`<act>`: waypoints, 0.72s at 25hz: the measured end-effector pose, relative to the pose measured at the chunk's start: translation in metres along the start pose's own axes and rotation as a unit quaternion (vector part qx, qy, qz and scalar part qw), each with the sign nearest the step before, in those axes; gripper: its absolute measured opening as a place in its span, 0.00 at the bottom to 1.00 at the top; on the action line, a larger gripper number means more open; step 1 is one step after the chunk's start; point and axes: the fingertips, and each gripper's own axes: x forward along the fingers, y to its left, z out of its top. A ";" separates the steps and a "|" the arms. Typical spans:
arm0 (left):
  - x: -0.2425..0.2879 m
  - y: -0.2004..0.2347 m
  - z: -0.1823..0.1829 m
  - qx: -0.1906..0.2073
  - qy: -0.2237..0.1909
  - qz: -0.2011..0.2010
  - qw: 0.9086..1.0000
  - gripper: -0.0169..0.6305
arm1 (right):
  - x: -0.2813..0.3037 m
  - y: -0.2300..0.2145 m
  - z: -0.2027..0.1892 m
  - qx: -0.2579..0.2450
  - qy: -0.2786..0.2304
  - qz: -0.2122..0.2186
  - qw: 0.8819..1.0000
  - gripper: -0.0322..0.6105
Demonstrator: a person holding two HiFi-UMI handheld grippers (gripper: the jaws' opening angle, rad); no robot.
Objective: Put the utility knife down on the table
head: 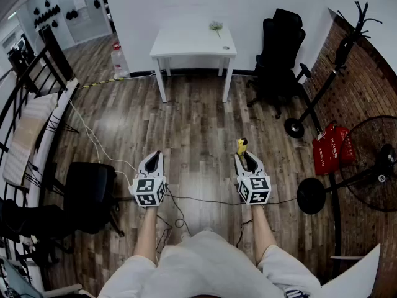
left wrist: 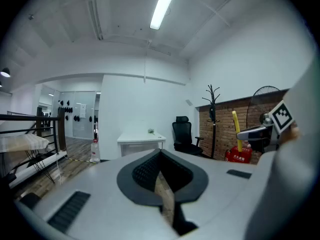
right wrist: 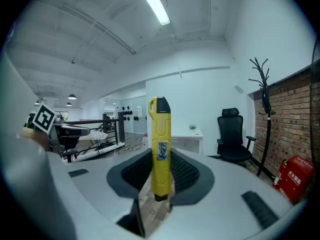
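Note:
A yellow utility knife (right wrist: 160, 144) stands upright between the jaws of my right gripper (right wrist: 161, 160), which is shut on its lower part. In the head view the knife (head: 241, 146) pokes up past the right gripper (head: 244, 155), held over the wooden floor. My left gripper (head: 156, 156) is level with it on the left; its jaws meet at the tips with nothing between them (left wrist: 160, 156). The white table (head: 186, 42) stands against the far wall, well ahead of both grippers, with a small plant on it. The left gripper view also shows the knife (left wrist: 235, 129) off to the right.
A black office chair (head: 282, 48) sits right of the table. A coat stand (head: 338, 61), red extinguishers (head: 329, 149) and a floor fan (head: 378, 160) line the brick wall. A black seat (head: 90, 194), a railing and cables (head: 99, 144) lie on the left. A bottle (head: 118, 61) stands near the table.

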 end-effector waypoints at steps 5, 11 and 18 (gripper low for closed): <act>0.017 -0.007 -0.003 0.001 0.001 -0.003 1.000 0.04 | 0.008 -0.012 -0.003 -0.003 0.000 -0.002 1.000 0.22; 0.035 -0.020 0.000 0.004 0.001 -0.005 1.000 0.04 | 0.013 -0.031 -0.004 -0.005 0.002 -0.001 1.000 0.22; 0.049 -0.042 -0.002 0.007 0.006 -0.004 1.000 0.04 | 0.015 -0.054 -0.008 -0.002 0.002 0.008 1.000 0.22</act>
